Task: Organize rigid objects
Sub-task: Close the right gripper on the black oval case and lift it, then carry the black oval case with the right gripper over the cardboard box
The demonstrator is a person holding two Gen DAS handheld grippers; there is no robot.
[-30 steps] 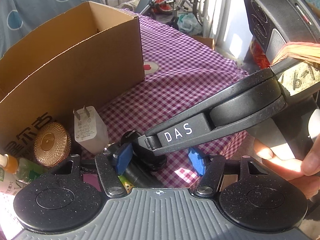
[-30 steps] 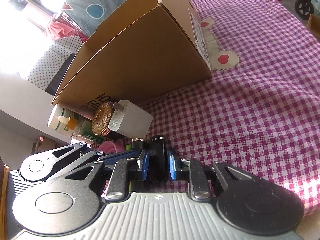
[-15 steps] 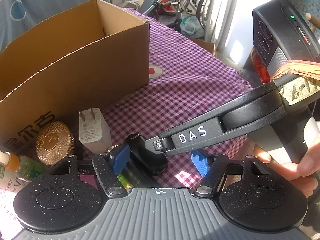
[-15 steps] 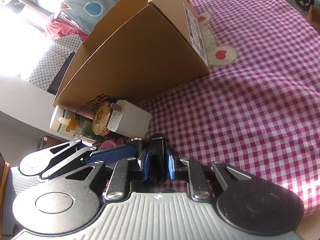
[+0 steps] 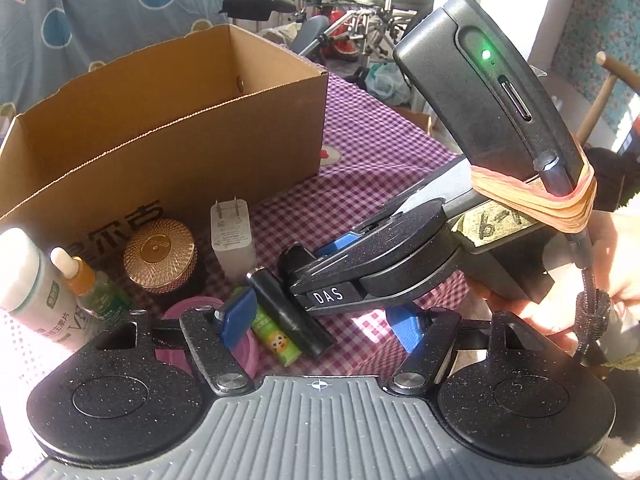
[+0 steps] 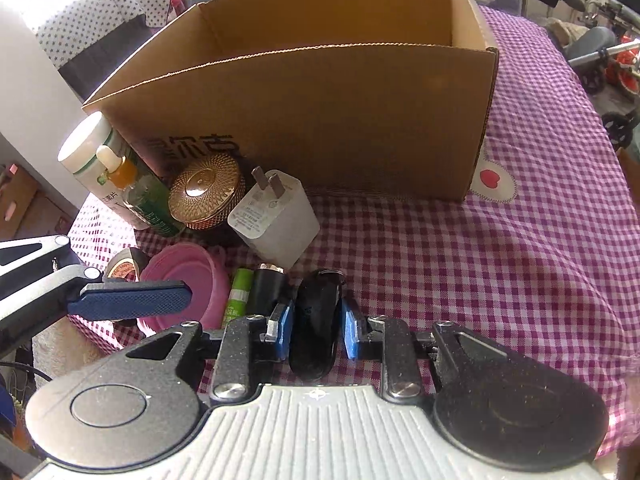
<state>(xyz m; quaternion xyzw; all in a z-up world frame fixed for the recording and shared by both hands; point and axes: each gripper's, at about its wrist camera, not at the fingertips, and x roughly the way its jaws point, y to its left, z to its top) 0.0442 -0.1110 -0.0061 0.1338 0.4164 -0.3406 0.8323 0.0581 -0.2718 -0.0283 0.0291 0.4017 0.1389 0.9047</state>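
An open cardboard box [image 5: 168, 148] [image 6: 320, 112] stands on the purple checked cloth [image 6: 500, 264]. In front of it are a white charger plug [image 5: 233, 236] [image 6: 274, 218], a gold-lidded jar [image 5: 159, 255] [image 6: 206, 194], two bottles [image 5: 86, 286] [image 6: 132, 184], a pink lid [image 6: 188, 284], a green tube [image 5: 276, 336] [image 6: 238, 292] and a black cylinder [image 5: 290, 312] [image 6: 266, 286]. My right gripper [image 6: 316, 330] [image 5: 308, 268] is shut on a black oval object [image 6: 316, 320] [image 5: 294, 260], low over the cloth. My left gripper [image 5: 320, 320] is open and empty just left of it; one blue finger [image 6: 128, 304] shows in the right wrist view.
A roll of tape [image 6: 122, 266] lies left of the pink lid. Bicycles and a wheelchair [image 5: 360, 12] stand beyond the table's far end. The cloth to the right of the box is bare. A hand [image 5: 600, 280] holds the right gripper's handle.
Both cameras have pulled back and risen, so the box opening and more items show. The right gripper still grips the black oval object, now lifted slightly; the left stays open.
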